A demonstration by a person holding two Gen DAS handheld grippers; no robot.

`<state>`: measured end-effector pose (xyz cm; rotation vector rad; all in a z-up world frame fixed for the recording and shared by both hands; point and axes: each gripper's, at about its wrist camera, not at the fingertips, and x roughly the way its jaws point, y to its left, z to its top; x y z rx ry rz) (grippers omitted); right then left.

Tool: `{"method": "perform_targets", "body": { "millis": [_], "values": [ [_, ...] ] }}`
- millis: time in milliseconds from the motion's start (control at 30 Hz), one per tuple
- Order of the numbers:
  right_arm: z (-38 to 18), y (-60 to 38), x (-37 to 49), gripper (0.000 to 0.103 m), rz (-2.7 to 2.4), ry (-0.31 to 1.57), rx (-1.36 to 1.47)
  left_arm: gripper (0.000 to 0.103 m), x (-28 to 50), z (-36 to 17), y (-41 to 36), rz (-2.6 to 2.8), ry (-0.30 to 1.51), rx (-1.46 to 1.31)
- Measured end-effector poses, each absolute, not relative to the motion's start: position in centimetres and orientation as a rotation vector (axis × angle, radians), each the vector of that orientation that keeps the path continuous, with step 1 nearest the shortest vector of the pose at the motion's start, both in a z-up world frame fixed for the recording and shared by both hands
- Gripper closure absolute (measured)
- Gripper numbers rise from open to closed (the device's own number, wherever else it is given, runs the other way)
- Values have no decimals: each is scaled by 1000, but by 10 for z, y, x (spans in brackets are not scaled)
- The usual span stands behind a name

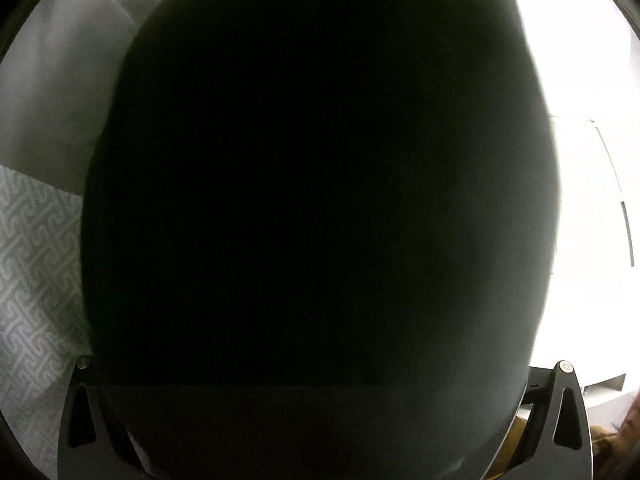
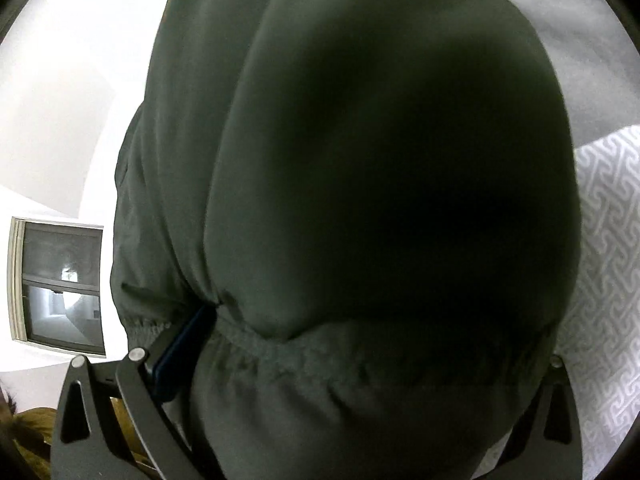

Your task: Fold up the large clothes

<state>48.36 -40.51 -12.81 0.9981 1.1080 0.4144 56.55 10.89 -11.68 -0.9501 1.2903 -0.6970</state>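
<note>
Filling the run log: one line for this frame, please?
stage: fold underway | dark green garment drapes over both lenses | right gripper jaws wide, elastic hem bunched between | left gripper grip hidden | patterned bedcover beneath

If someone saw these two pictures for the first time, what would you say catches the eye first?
A dark green garment fills nearly all of both views, hanging right in front of the cameras; its gathered elastic hem runs across the lower part of the right wrist view. Behind it, a white patterned bedspread shows at the edges, and a window sits at the left of the right wrist view.
</note>
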Motion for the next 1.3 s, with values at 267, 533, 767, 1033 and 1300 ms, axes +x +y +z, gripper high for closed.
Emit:
{"method": "perform_targets", "body": {
  "millis": [267, 533, 767, 1033, 1300],
  "values": [
    [-129, -391, 485, 0, 336, 1080, 979, 1, 552, -110, 81, -566, 1229, -908],
    [-117, -371, 483, 21, 369, 1073, 972, 56, 538, -91, 55, -649, 1155, -1015],
    [-62, -340, 487, 73, 428, 1008, 841, 72, 533, -41, 26, -740, 1038, -996],
    [4, -330, 479, 77, 484, 872, 786, 74, 526, 11, 22, -809, 923, -1013],
    [53, -304, 463, 77, 569, 818, 786, 74, 491, 59, 35, -820, 869, -995]
  ]
}}
